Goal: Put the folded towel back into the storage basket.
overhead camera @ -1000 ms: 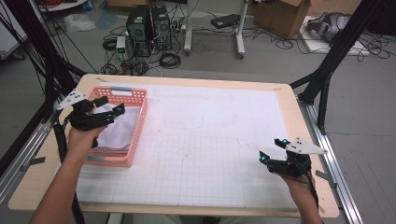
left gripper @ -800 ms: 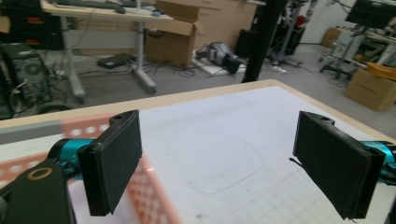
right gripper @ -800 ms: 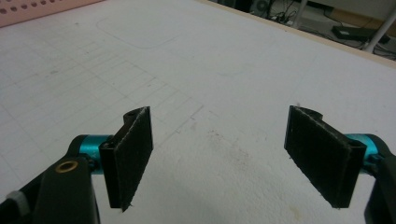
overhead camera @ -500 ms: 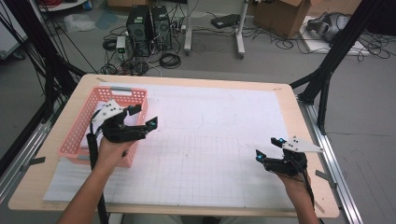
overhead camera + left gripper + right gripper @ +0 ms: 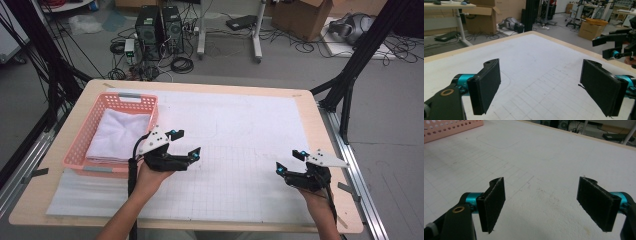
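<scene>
A pink basket (image 5: 84, 137) stands at the table's left, with folded white cloth (image 5: 120, 134) inside it. Just right of the basket, above the white gridded mat (image 5: 240, 135), my left gripper (image 5: 186, 143) is open and empty. In the left gripper view its two black pads (image 5: 486, 87) stand wide apart over the mat (image 5: 531, 65). My right gripper (image 5: 288, 163) is open near the table's front right, nothing between its fingers (image 5: 495, 202). The basket's corner (image 5: 446, 127) shows far off in the right gripper view.
The other hand's gripper (image 5: 616, 46) shows at the right edge of the left gripper view. Computer towers (image 5: 160, 25), cables and cardboard boxes (image 5: 300, 12) lie on the floor beyond the table. Black frame struts (image 5: 350, 75) rise at both table sides.
My left gripper has moved right, from over the basket out above the mat beside it. The right gripper has barely moved.
</scene>
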Demonstrator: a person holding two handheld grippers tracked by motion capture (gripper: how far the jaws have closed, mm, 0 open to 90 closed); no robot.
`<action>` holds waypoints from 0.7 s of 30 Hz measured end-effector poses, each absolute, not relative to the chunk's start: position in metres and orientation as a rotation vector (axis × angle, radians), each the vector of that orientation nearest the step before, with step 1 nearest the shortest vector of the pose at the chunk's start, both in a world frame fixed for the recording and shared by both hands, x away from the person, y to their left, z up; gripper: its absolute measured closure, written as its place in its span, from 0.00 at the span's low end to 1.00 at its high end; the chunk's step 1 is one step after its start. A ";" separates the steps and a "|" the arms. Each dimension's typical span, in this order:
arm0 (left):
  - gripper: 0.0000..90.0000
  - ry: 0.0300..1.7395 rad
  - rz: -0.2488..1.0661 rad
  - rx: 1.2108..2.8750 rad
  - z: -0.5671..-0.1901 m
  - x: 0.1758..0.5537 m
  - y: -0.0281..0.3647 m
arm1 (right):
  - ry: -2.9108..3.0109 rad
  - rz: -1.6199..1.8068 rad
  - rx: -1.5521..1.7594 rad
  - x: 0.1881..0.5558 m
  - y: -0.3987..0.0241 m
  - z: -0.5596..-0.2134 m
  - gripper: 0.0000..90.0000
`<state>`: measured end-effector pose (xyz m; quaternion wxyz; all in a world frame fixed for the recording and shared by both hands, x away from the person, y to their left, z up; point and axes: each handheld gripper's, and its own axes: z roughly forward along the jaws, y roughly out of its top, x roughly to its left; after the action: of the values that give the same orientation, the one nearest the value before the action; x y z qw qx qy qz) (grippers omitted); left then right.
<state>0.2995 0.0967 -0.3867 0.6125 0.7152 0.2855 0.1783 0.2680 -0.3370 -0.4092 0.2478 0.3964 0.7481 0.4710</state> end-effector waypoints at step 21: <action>0.20 0.679 0.392 1.728 -0.423 0.289 0.094 | 2.048 1.258 1.084 0.264 -0.333 -0.412 0.24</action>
<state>0.2892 0.0941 -0.4230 0.5826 0.7402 0.2909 0.1678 0.2637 -0.3329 -0.4121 0.2497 0.3981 0.7521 0.4620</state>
